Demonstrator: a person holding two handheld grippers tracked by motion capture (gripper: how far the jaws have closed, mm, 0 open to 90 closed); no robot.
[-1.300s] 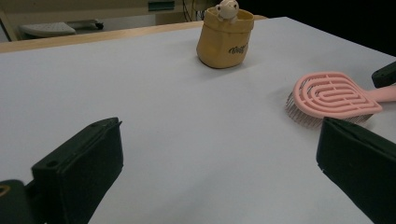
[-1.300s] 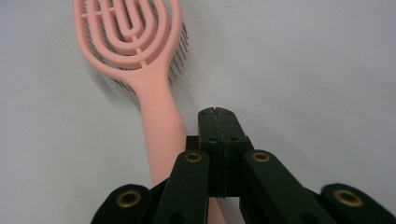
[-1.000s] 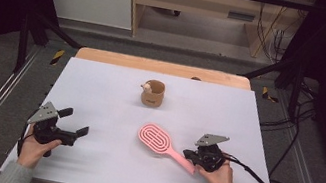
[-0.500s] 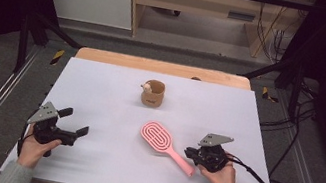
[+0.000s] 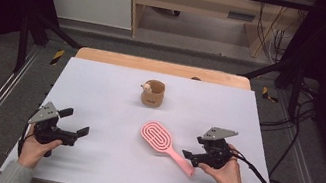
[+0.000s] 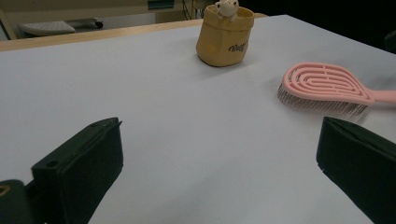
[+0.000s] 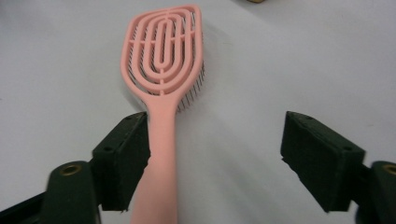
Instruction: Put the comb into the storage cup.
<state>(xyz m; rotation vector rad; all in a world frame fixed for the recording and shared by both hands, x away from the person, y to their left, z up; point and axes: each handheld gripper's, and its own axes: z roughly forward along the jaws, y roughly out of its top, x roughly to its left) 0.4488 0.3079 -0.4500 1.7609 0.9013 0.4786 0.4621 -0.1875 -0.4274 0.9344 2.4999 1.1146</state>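
Pink hairbrush [image 5: 165, 145] lying near the bench's [image 5: 101, 85] front edge, handle sitting between the right gripper's [image 7: 215, 154] open jaws; left gripper [image 5: 74, 125] resting open, holding nothing.

The small tan fabric pouch [image 6: 225, 38] carries one dark printed word on its front face, visible in the left gripper view; the letters are too small and blurred to read. In the high view the same print appears as a dark smudge. No other text, number or sign is legible.
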